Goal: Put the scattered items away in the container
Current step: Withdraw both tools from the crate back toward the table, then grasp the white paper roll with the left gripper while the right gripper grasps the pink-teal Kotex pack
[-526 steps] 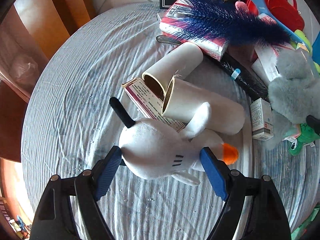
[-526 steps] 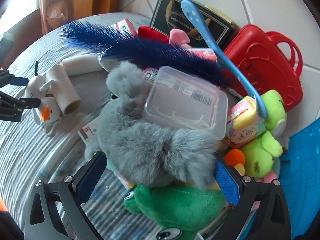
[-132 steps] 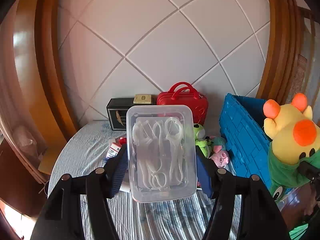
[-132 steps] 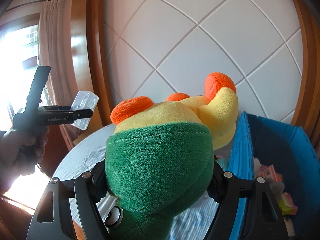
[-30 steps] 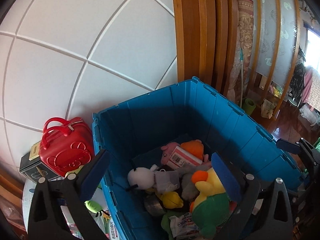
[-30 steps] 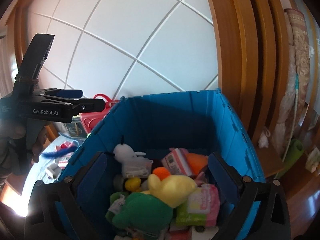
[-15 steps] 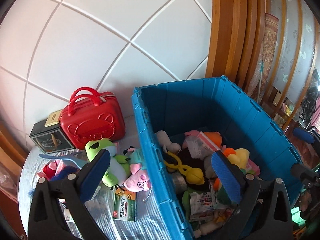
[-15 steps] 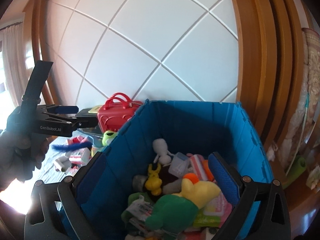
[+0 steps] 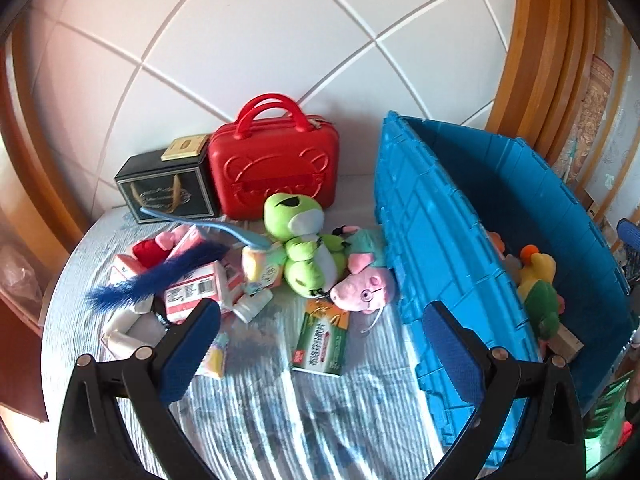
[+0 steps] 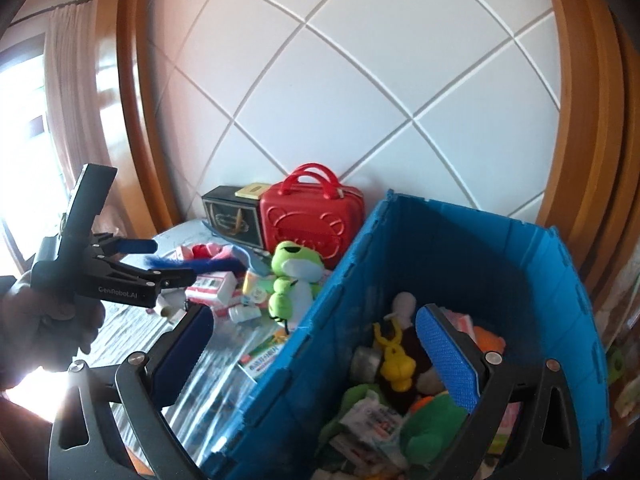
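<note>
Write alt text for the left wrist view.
The open, empty left gripper hovers above a striped tablecloth strewn with a green frog plush, pink pig plush and green box, beside a blue crate already holding toys.

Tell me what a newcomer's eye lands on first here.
The big blue crate on the right, already heaped with toys such as a yellow duck plush. Next, the red case against the tiled wall, and the green frog plush sitting in the clutter on the striped cloth.
</note>
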